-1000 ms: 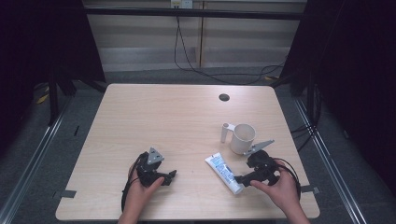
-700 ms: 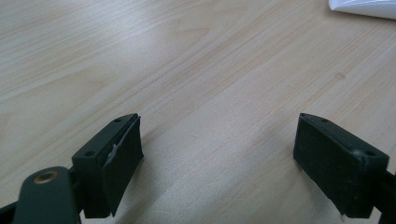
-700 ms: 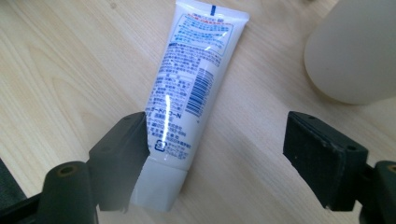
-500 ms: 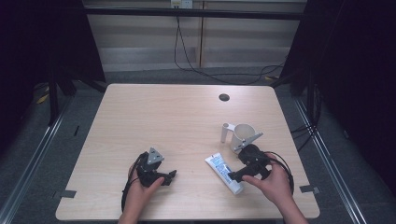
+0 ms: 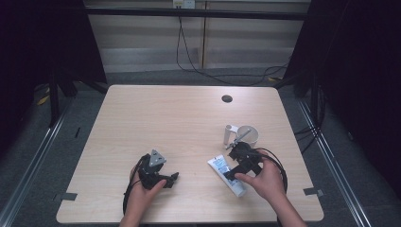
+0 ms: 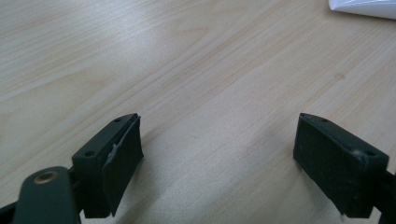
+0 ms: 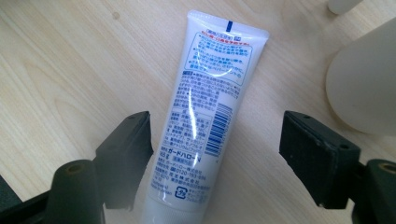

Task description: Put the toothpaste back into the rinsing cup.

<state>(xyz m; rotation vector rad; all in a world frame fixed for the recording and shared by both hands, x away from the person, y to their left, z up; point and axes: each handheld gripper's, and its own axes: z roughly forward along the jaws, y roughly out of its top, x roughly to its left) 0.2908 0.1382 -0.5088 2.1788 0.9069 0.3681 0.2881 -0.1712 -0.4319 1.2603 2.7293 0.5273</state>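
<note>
Pick not yet made. The toothpaste tube (image 5: 226, 176) lay flat on the wooden surface (image 5: 179, 123), near right part, untouched as far as the pictures showed; nothing lifted, nothing placed. Whole job seemed left: close, lift, carry, probably to the white cup (image 5: 246, 135) standing just beyond the tube, though that is only a guess.

The right gripper (image 5: 238, 169) hovered over the tube. In the right gripper view the tube (image 7: 201, 125) ran lengthwise up between the jaws, crimped end pointing away, cap end low at the frame bottom. Jaws were spread and had just been closing in a little, with the tube between them but not pressed. The tube sat nearer the left jaw: its edge lay just beside that pad, maybe brushing it, hard to tell at that angle. Clear gap of bare wood on the other side before the right jaw. The cup (image 7: 364, 84) loomed at the right of that view, close to the right jaw.

The left gripper (image 5: 163, 178) rested at the near left of the surface, well apart from the tube. Jaws wide apart, released, bare wood between them in the left gripper view; a white corner, likely the tube (image 6: 364, 7), showed at the far right of that view.
</note>
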